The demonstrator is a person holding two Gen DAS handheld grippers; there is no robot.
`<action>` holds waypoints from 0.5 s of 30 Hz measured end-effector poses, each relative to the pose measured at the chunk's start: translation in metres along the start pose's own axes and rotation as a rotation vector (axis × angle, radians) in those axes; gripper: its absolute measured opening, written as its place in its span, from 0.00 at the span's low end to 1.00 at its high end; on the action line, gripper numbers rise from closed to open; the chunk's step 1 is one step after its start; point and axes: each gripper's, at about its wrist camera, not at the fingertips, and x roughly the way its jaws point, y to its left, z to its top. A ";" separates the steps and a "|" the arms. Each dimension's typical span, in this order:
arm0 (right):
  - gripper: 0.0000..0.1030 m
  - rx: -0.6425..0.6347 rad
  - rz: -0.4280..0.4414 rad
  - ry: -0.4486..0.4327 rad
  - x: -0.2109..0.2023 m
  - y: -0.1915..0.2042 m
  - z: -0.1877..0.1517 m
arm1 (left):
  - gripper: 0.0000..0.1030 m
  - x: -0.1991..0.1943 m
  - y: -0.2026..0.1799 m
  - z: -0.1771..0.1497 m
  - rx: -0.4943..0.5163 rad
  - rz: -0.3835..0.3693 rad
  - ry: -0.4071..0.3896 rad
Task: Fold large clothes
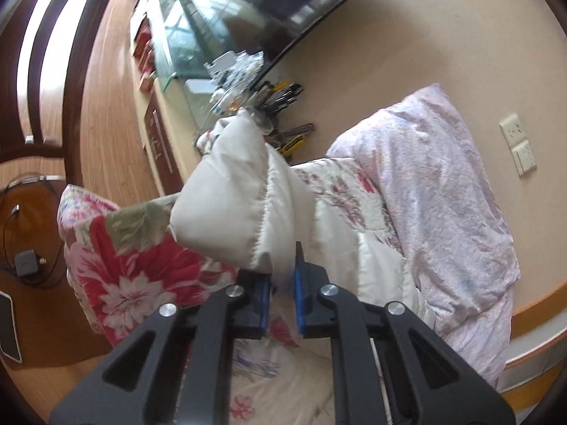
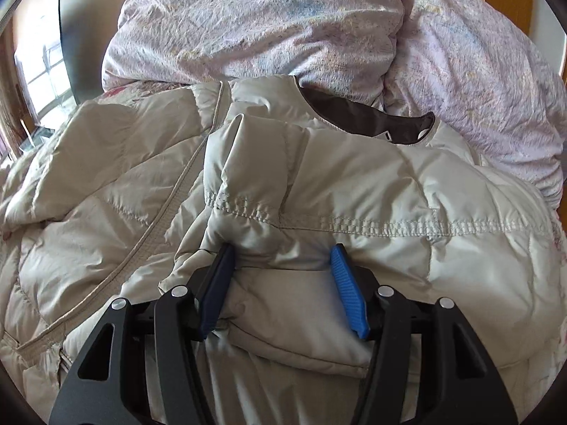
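Note:
A cream puffer jacket (image 2: 354, 184) lies spread on the bed, its brown-lined collar (image 2: 372, 120) at the far side and its zip (image 2: 170, 205) running down the left. In the left wrist view, my left gripper (image 1: 283, 269) is shut on a puffy end of the jacket (image 1: 241, 205), which stands up off the bed in front of the blue pads. My right gripper (image 2: 281, 255) points down onto the jacket. Its jaws are well apart, and a folded roll of the fabric lies between the blue pads (image 2: 345, 283).
A crumpled lilac duvet (image 2: 283, 17) is heaped behind the jacket against the wall. A red floral quilt (image 1: 124, 265) covers the bed's left edge above a wooden floor (image 1: 102, 106). A glass-topped cabinet (image 1: 177, 35), a dark screen (image 1: 283, 7) and a wall socket (image 1: 514, 131) are beyond.

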 end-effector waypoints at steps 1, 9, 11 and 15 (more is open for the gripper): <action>0.61 -0.014 -0.005 0.007 -0.002 -0.001 0.002 | 0.11 -0.008 -0.019 0.001 0.047 -0.027 -0.010; 0.76 0.212 0.110 -0.071 -0.072 -0.076 -0.001 | 0.12 -0.062 -0.188 -0.053 0.482 -0.304 -0.037; 0.78 0.242 0.088 -0.099 -0.090 -0.097 -0.008 | 0.12 -0.063 -0.221 -0.080 0.557 -0.377 0.001; 0.79 0.297 0.038 -0.104 -0.110 -0.137 -0.024 | 0.12 -0.056 -0.275 -0.138 0.667 -0.510 0.105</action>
